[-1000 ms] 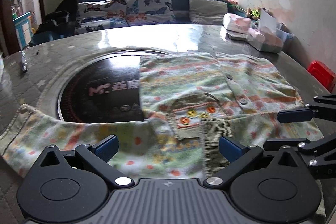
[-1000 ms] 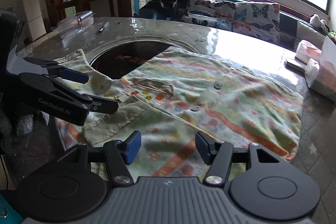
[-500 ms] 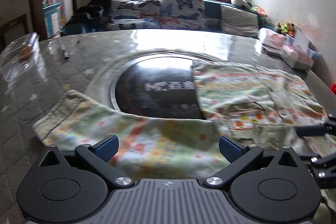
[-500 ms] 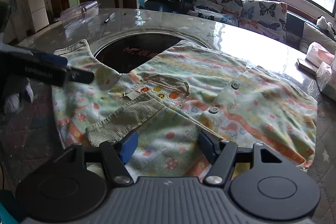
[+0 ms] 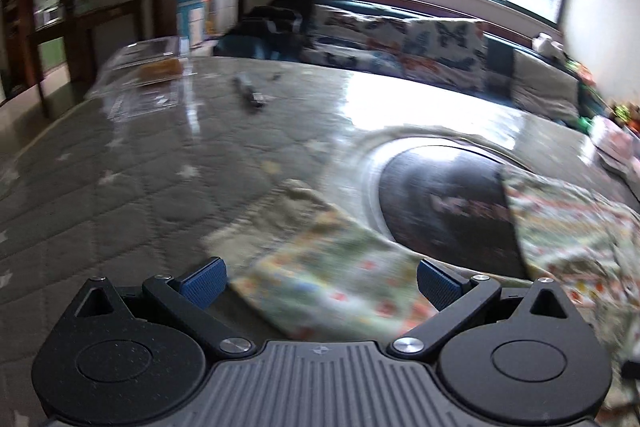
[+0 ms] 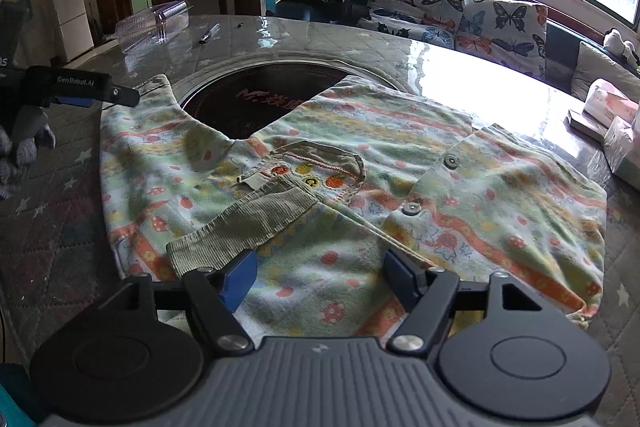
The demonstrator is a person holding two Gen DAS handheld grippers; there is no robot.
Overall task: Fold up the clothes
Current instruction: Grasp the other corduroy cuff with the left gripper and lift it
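The child's printed jacket point(image 6: 360, 187) lies spread on the round table point(image 6: 360, 43), its front facing up, partly covering the dark induction cooktop point(image 6: 248, 95) sunk into the middle. One sleeve point(image 6: 140, 147) runs out toward the table's left edge, and the corduroy collar point(image 6: 244, 223) is flopped over near the near edge.

The right gripper point(image 6: 318, 277) hangs over the jacket's near hem with its jaws apart, having just been opening; cloth lies under them but nothing is pinched. The left gripper point(image 5: 320, 283) is over the sleeve with its jaws wide and empty too; in the right wrist view its fingers point(image 6: 96, 93) reach toward the cuff.

The left wrist view is smeared, so that hand looks to be travelling fast. My worry is that it overshoots the cuff and nips only the top layer. The glossy table cover looks slippery, so with nothing pinning the jacket a pull on the sleeve could drag the whole garment askew or bunch it over the cooktop.
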